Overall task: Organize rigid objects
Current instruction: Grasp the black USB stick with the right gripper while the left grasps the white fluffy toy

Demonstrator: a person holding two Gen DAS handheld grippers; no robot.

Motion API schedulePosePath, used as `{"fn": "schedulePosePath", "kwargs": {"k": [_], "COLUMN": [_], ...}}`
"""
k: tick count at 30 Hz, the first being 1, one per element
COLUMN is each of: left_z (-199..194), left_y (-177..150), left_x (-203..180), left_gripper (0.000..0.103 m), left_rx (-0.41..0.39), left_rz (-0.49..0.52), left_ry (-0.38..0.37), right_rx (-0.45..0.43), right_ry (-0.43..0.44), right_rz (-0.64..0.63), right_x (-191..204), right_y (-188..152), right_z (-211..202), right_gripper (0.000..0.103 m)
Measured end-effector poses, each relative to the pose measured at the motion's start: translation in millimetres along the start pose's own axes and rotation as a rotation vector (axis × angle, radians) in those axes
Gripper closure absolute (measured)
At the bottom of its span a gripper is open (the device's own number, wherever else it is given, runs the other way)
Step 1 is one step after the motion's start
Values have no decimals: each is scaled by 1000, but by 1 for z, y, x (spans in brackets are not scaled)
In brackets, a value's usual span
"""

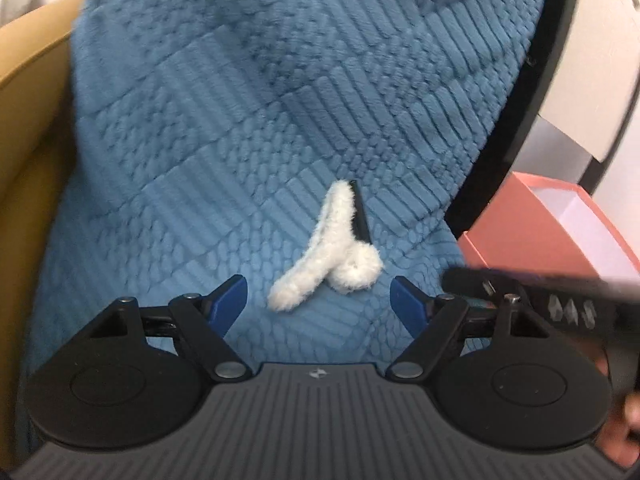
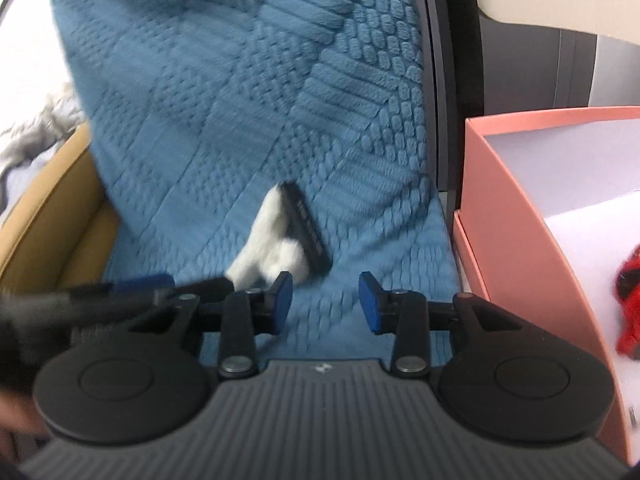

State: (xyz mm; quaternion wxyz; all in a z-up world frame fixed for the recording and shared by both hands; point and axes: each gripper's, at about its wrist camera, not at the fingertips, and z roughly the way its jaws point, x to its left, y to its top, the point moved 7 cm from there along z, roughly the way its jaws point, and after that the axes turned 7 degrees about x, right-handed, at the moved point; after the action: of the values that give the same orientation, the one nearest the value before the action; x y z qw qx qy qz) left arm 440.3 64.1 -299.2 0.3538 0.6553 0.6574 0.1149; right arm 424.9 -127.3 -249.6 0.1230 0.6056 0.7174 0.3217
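A white fluffy hair clip [image 1: 326,248] with a black plastic part [image 1: 360,212] lies on the blue textured blanket [image 1: 280,100]. My left gripper [image 1: 318,300] is open and empty, just short of the clip, with blue pads on either side. In the right wrist view the clip [image 2: 276,252] and its black part [image 2: 308,228] lie just ahead and left of my right gripper [image 2: 325,300], which is open and empty. The left gripper shows blurred at the left of the right wrist view [image 2: 120,292].
A pink box [image 2: 516,216] with a white inside stands at the right, holding a red and black item [image 2: 632,312]. It also shows in the left wrist view [image 1: 552,236]. A tan seat edge [image 1: 28,140] lies left. A black frame [image 1: 520,120] borders the blanket.
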Motion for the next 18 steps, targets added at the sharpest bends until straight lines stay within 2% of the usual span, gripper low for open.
{"fn": "schedulePosePath", "kwargs": {"k": [3, 6, 10, 14, 18], "left_z": [7, 20, 35, 50, 60], "left_y": [5, 4, 4, 1, 1], "left_x": [-5, -8, -15, -15, -18], "left_gripper": [21, 21, 21, 21, 21], "left_rx": [-20, 5, 25, 57, 47], "left_rz": [66, 99, 197, 215, 230], "left_ry": [-20, -46, -35, -26, -14], "right_rx": [25, 39, 83, 120, 151], "right_ry": [29, 54, 76, 96, 102], "right_rz": [25, 20, -6, -11, -1], "right_x": [-1, 2, 3, 4, 7], "right_y": [16, 30, 38, 44, 49], "right_z": [17, 33, 54, 71, 83], "right_gripper": [64, 65, 64, 64, 64]}}
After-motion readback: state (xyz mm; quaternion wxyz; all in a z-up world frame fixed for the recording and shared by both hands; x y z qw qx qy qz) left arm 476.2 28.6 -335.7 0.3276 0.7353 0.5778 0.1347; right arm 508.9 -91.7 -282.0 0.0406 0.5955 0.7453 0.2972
